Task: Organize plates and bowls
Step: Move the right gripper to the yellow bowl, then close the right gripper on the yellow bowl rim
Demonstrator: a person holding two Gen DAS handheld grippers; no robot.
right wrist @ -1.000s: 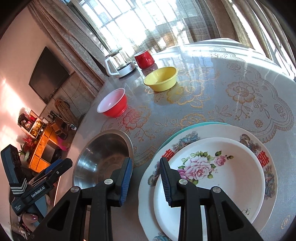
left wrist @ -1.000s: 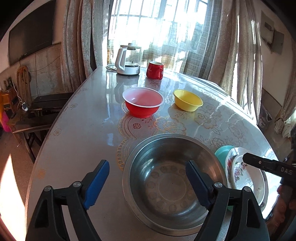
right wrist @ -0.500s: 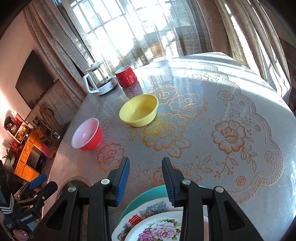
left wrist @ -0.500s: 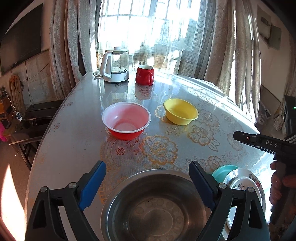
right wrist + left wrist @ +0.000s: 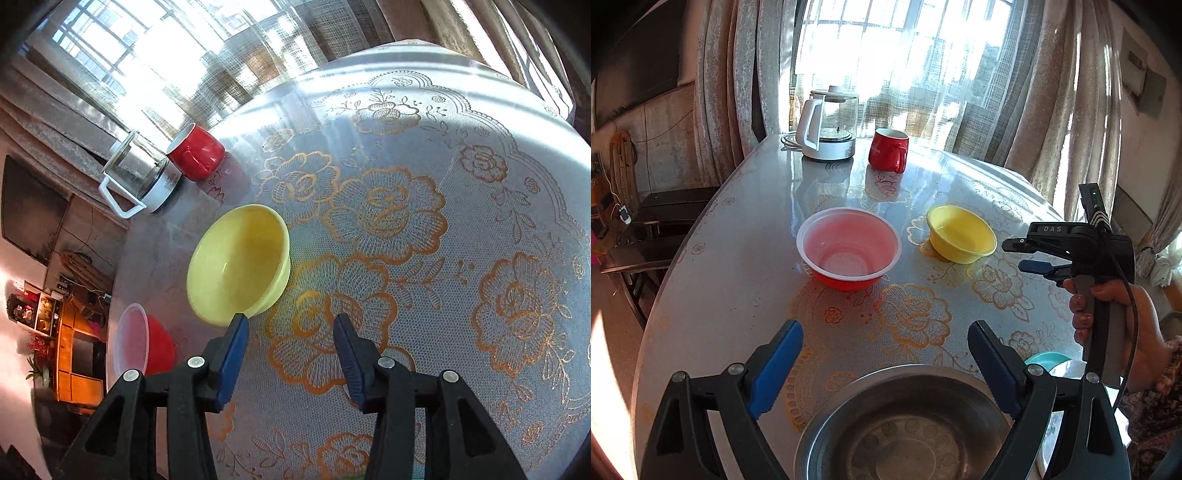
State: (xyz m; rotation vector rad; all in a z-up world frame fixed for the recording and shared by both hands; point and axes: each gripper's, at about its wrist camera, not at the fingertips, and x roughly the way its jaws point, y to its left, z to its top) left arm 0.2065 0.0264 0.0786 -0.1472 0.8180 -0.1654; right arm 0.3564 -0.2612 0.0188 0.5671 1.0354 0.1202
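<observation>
A steel bowl (image 5: 905,424) sits at the near table edge, just below my left gripper (image 5: 884,350), which stands open and empty above its far rim. Farther out are a red bowl with a white inside (image 5: 849,248) and a yellow bowl (image 5: 960,233). My right gripper (image 5: 290,328) hovers just right of the yellow bowl (image 5: 238,262); its jaws are opening with nothing between them. From the left wrist view that right gripper (image 5: 1015,254) shows side-on, in a hand, near the yellow bowl. A teal plate edge (image 5: 1043,358) and a white plate (image 5: 1067,369) peek out behind the left gripper's right finger.
A glass kettle (image 5: 829,125) and a red mug (image 5: 888,150) stand at the table's far end by the curtained window. The flowered tablecloth (image 5: 461,258) is bare to the right of the yellow bowl. A low bench (image 5: 657,221) stands off the table's left side.
My right gripper swept from over the stacked plates across to the yellow bowl, rolling and widening its jaws. My left gripper drew back from over the steel bowl.
</observation>
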